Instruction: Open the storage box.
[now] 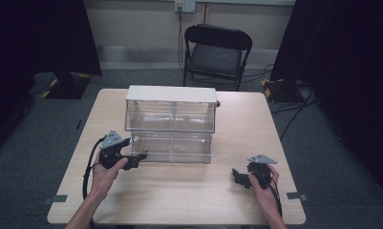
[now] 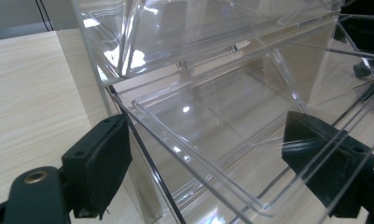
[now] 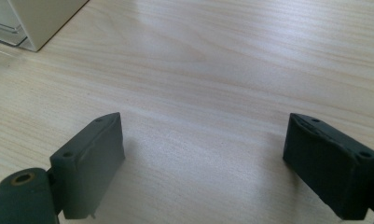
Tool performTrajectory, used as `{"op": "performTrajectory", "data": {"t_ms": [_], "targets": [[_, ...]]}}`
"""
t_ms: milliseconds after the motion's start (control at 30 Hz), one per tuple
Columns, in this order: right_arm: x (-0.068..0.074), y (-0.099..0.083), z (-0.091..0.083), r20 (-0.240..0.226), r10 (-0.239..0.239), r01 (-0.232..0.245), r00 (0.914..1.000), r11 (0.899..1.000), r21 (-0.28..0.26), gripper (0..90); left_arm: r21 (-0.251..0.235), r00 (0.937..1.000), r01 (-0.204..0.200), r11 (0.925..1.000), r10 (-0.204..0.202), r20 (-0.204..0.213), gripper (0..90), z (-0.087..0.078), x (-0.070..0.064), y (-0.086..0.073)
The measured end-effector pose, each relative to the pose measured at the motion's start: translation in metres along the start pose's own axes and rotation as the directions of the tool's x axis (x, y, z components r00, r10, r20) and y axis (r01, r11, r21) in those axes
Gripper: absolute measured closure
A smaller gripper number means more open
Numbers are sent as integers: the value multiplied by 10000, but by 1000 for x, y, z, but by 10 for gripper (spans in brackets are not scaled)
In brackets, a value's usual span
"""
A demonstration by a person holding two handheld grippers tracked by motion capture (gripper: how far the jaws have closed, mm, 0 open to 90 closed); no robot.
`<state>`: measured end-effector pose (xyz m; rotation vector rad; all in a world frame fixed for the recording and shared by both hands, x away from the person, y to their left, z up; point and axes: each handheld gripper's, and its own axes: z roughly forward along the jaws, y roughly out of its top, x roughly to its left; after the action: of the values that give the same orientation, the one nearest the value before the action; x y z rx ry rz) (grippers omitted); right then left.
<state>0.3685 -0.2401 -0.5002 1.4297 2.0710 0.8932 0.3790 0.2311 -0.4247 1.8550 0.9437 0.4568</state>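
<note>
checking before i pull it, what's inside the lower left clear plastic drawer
The lower left clear plastic drawer looks empty: only its bare transparent floor and glare show between the open left gripper jaws. Its back part, under the upper drawer, is obscured by reflections.

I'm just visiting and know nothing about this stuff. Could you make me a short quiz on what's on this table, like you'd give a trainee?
1. True or false: the left claw is at the lower left drawer of the clear drawer cabinet.
2. What lies between the right claw's jaws? A) a drawer B) bare table C) a cable
3. Fill in: behind the table stands a black folding ____.

Key: 1 true, its jaws stand open either side of the drawer's front. 2 B. 3 chair.
</note>
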Motion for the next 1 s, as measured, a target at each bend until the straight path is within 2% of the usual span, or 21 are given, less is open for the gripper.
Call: {"op": "performTrajectory", "data": {"t_ms": [267,600,767,1000], "targets": [[0,0,0,0,5,-5,10000,10000,1,115,-138,10000,-10,9999,9,-99,155,0,-1,2],[0,0,0,1,1,-1,10000,10000,1,115,-84,9999,84,9999,-84,-68,153,1,0,4],[0,0,0,1,1,-1,10000,10000,1,115,-64,9997,95,9999,-96,-209,155,1,0,5],[0,0,0,1,3,-3,10000,10000,2,115,-61,9998,162,9999,-163,-113,155,1,1,5]]}}
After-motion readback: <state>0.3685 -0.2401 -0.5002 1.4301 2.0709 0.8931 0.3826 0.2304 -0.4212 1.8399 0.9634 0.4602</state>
